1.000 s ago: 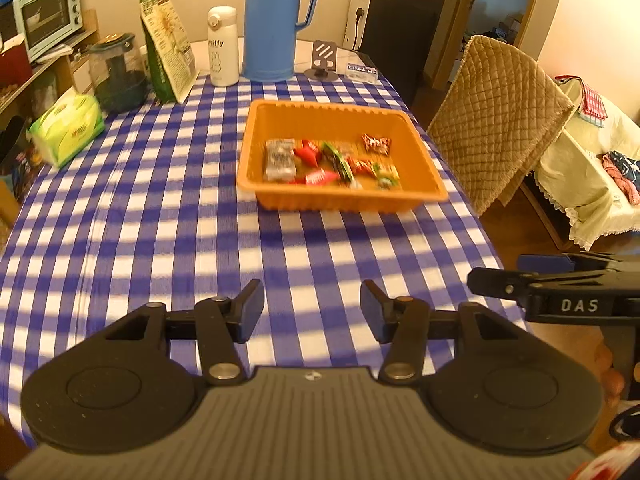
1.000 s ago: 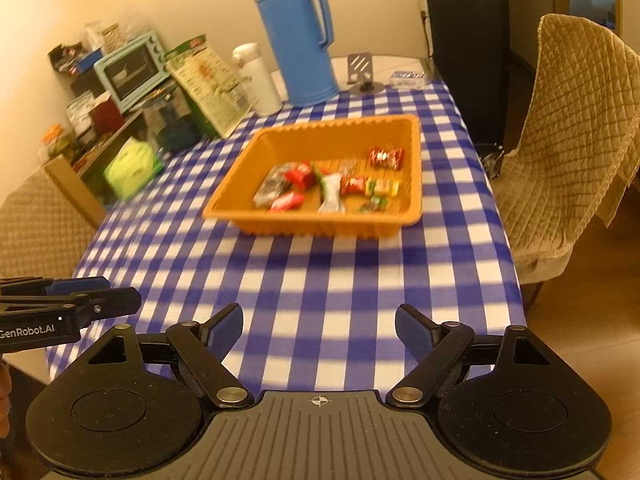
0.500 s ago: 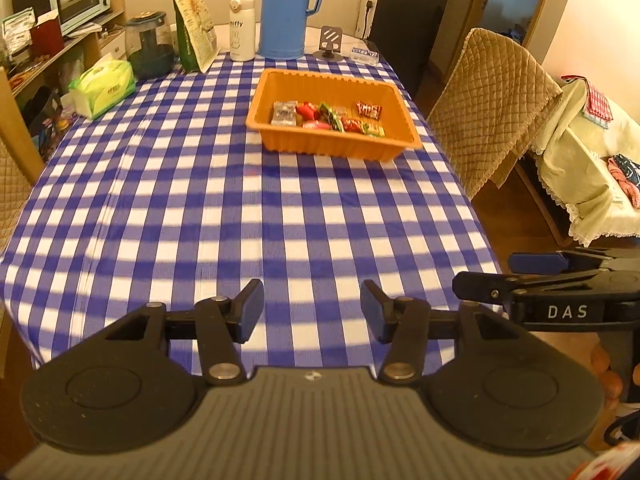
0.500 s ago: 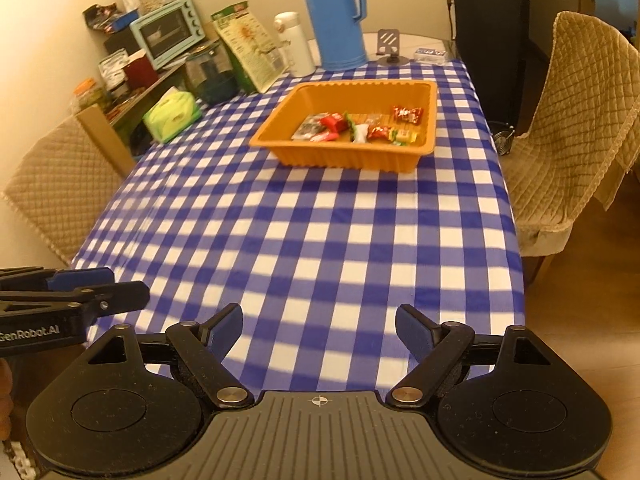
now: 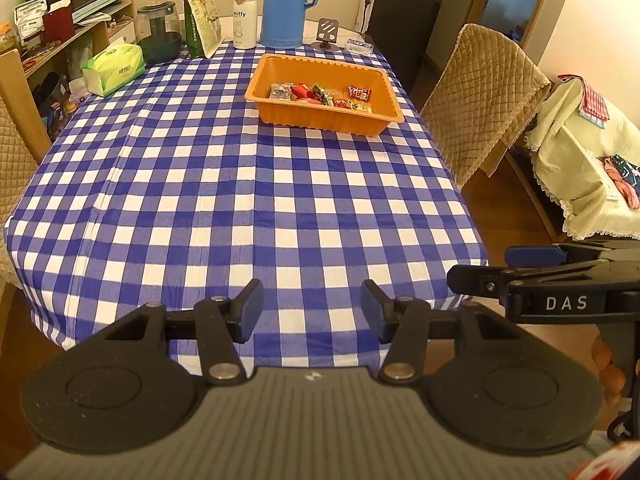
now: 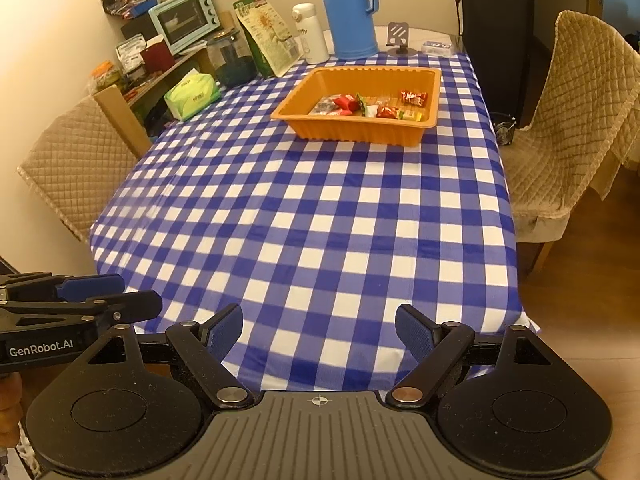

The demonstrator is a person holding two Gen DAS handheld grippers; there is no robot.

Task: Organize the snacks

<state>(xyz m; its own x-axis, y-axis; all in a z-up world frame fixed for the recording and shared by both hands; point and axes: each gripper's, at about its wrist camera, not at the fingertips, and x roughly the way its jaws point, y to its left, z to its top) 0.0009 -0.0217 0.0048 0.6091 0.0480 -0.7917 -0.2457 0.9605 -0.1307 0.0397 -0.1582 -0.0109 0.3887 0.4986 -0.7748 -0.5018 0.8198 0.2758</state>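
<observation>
Both grippers have been drawn back past the near edge of the checked tablecloth [image 5: 256, 184], well apart from the orange tray [image 5: 324, 118] at the far end. Wrapped snacks [image 6: 372, 107] are heaped inside it. The left gripper [image 5: 311, 307] and right gripper [image 6: 319, 334] are held wide apart, empty.

Blue thermos [image 5: 289, 2], white bottle [image 5: 245, 17], tissue pack [image 5: 113, 65] on checked tablecloth [image 5: 240, 184].
</observation>
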